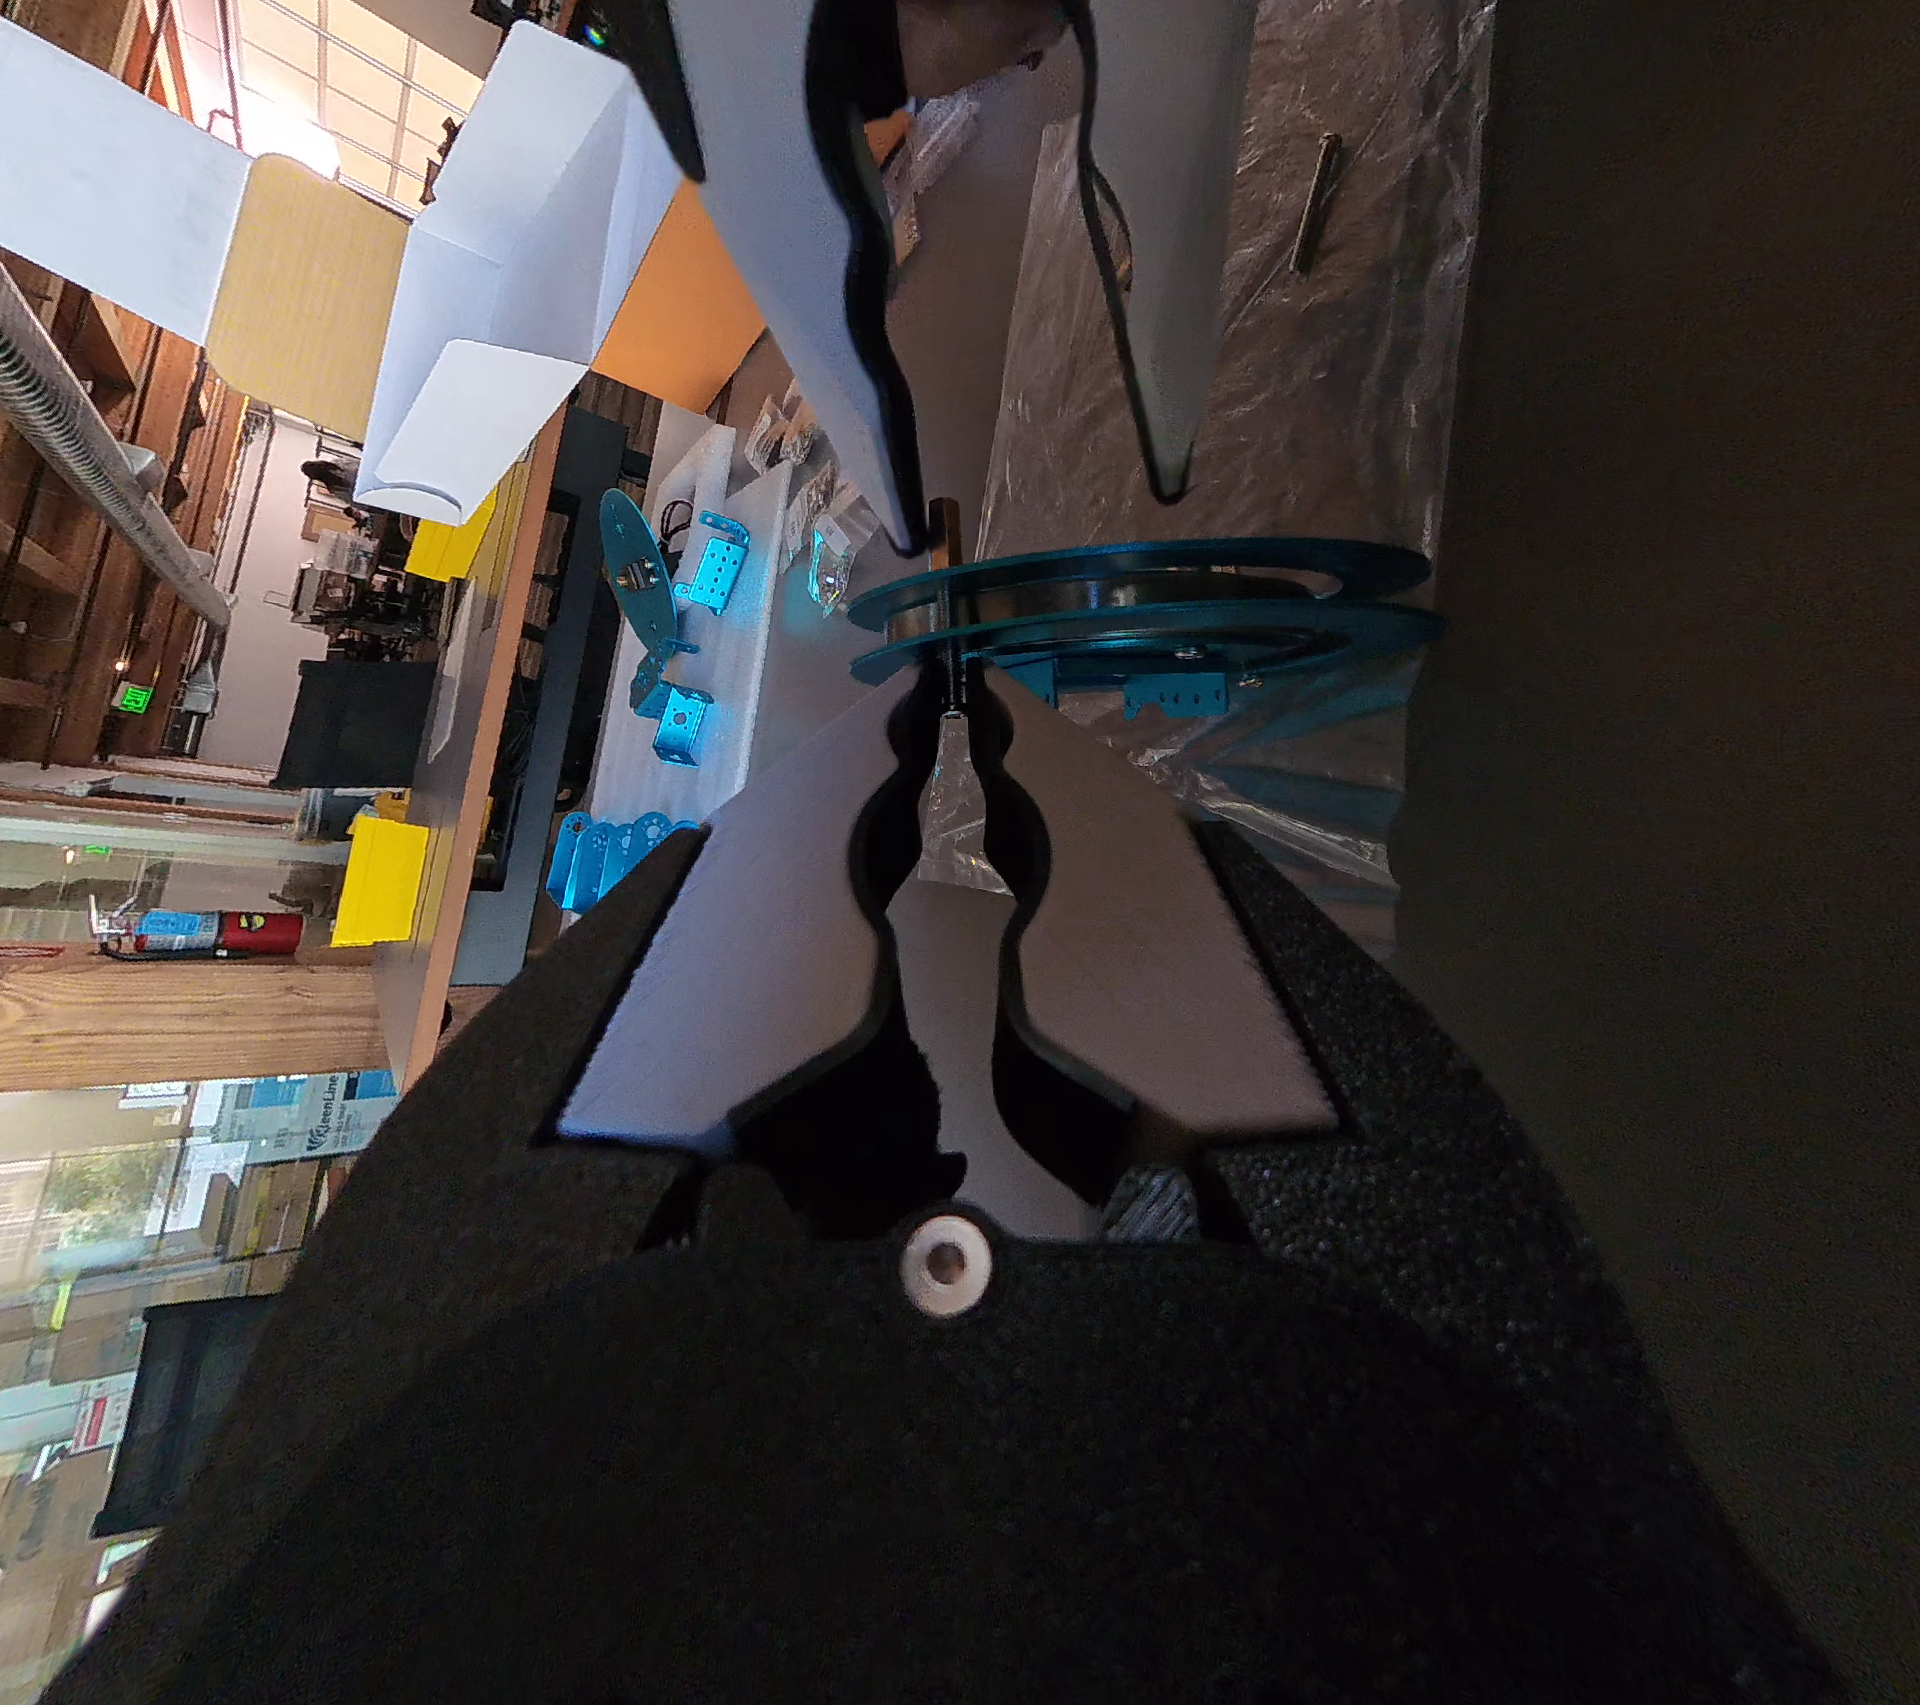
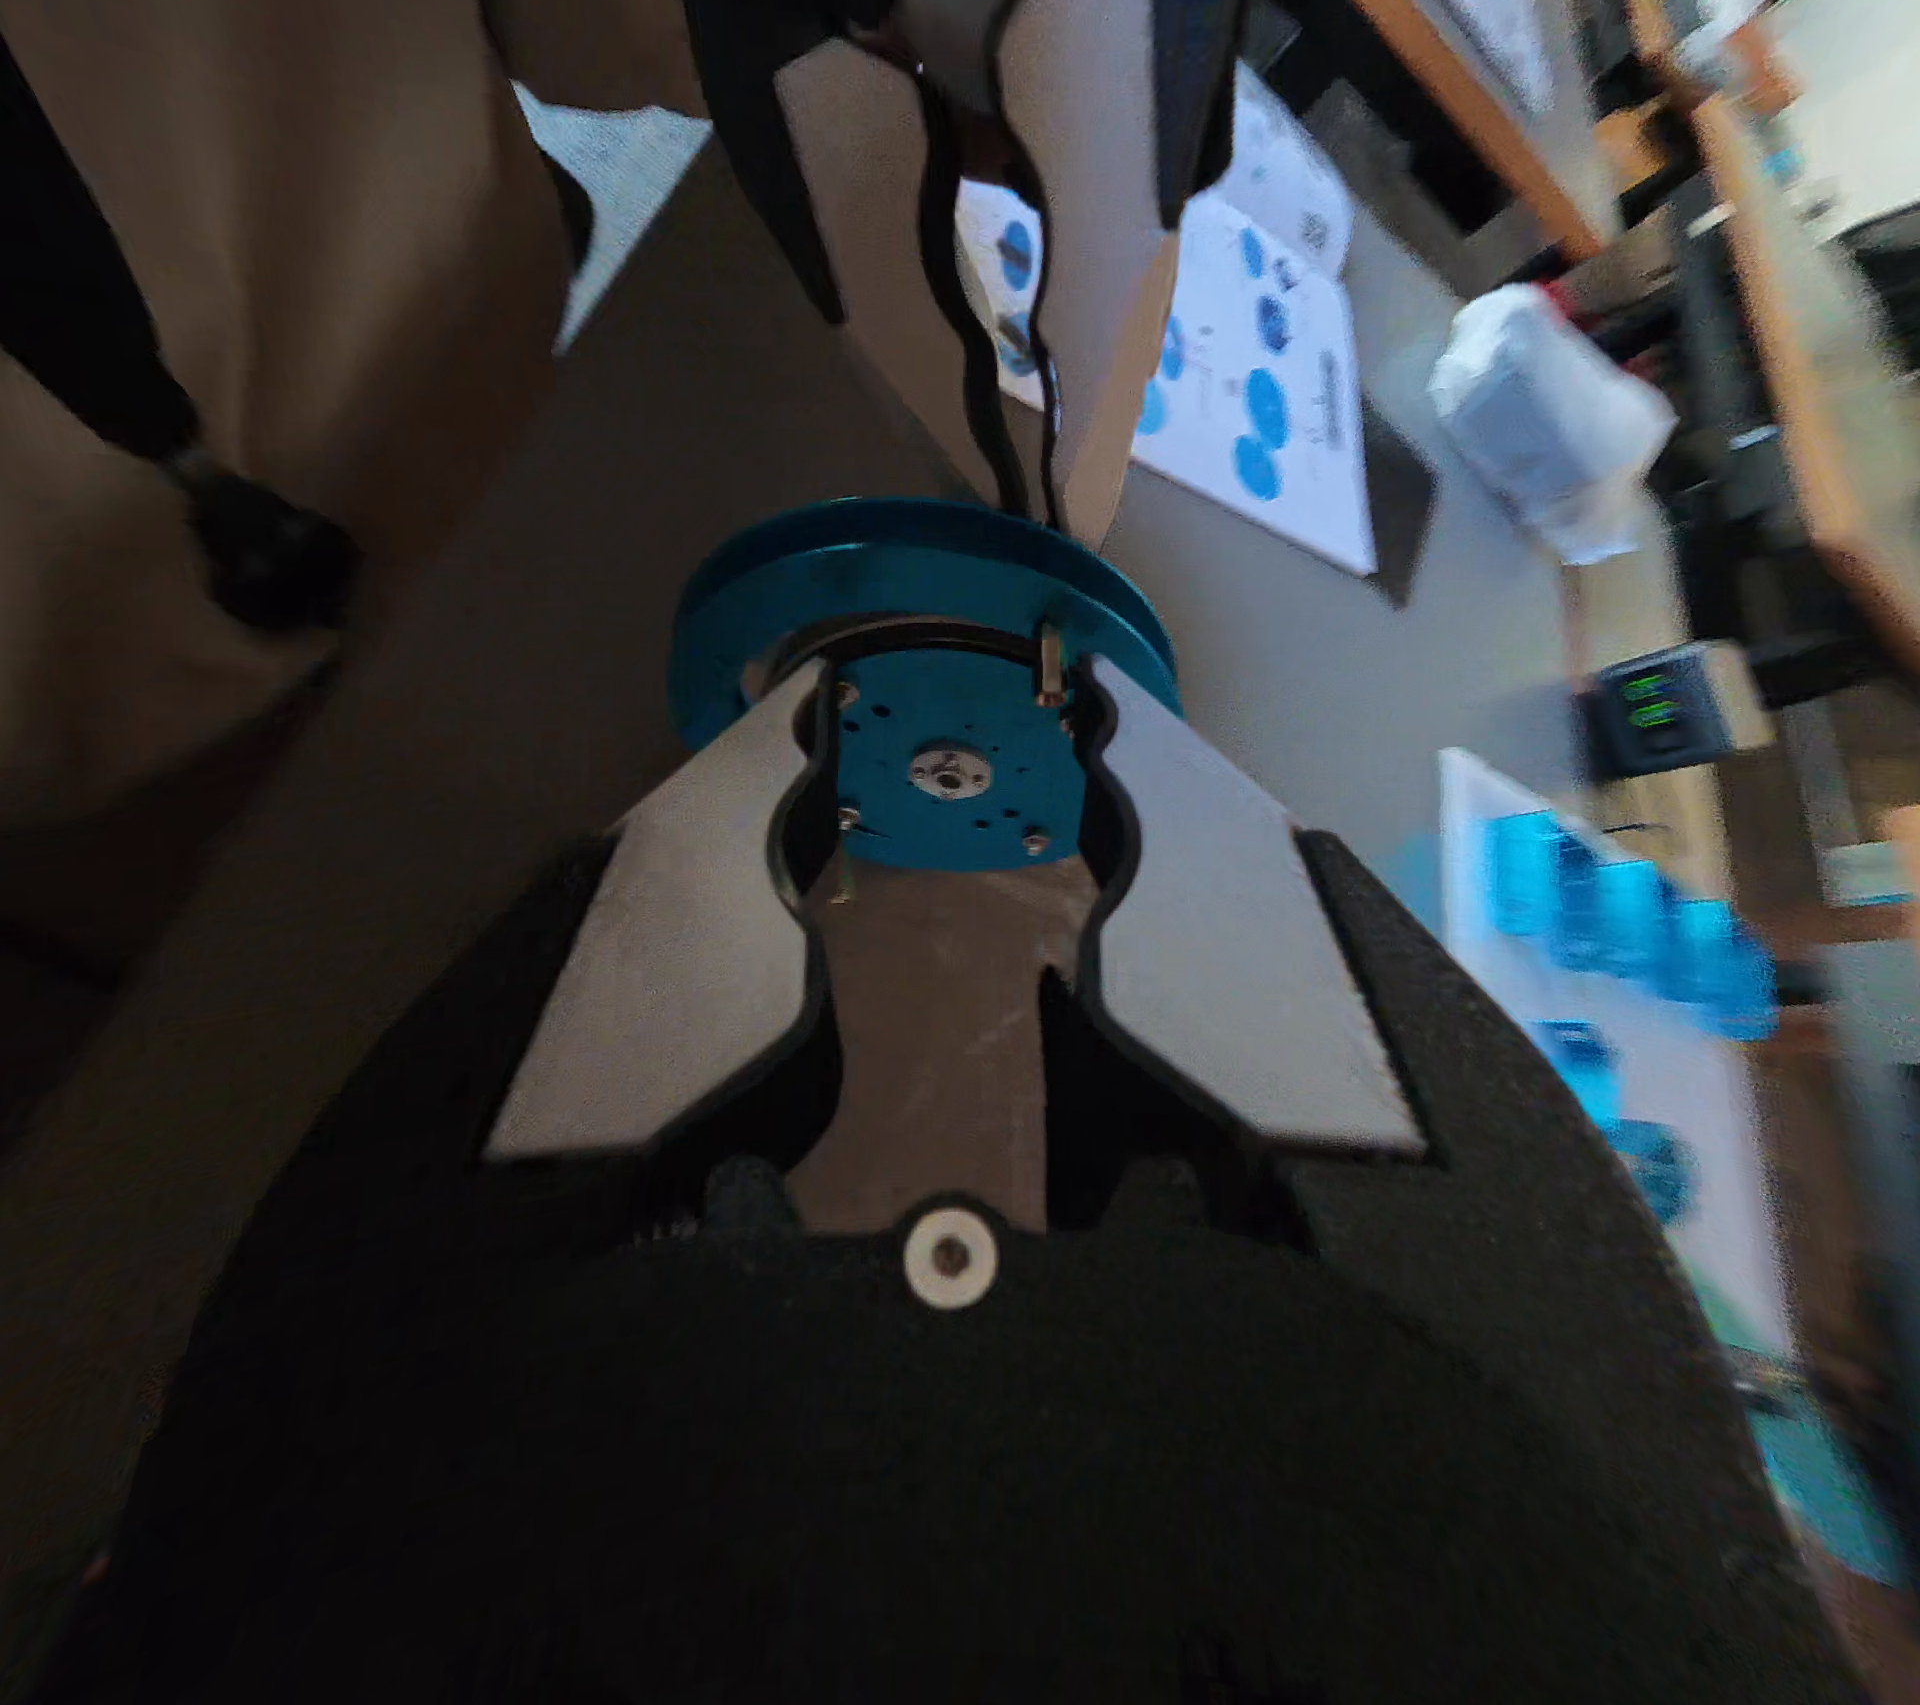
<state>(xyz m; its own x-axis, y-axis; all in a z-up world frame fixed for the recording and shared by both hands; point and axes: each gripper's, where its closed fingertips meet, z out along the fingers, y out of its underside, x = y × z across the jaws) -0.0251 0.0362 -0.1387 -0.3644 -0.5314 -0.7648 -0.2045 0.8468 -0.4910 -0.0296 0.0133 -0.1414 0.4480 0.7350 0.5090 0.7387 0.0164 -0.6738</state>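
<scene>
A blue metal assembly of two round discs point(image 1: 1143, 585) is held up between both grippers. My left gripper point(image 1: 951, 705) is shut on a black threaded screw point(image 1: 951, 679) that passes through the discs near their rim, with a brass standoff point(image 1: 940, 523) on its far side. My right gripper point(image 2: 956, 679) is shut on the assembly's square blue plate point(image 2: 956, 782), one finger on each side. The discs point(image 2: 914, 575) lie beyond that plate. The right gripper shows at the top of the left wrist view point(image 1: 1039, 523), and the left gripper at the top of the right wrist view point(image 2: 1044, 512).
A clear plastic bag point(image 1: 1299, 284) lies under the assembly, with a metal rod point(image 1: 1314, 201) on it. A white foam tray point(image 1: 727, 460) holds blue brackets. A white cardboard box point(image 1: 520, 232) stands beyond. A printed sheet point(image 2: 1257, 398) and more blue parts point(image 2: 1600, 917) lie on the table. Less than 4 cm separates the two grippers' tips.
</scene>
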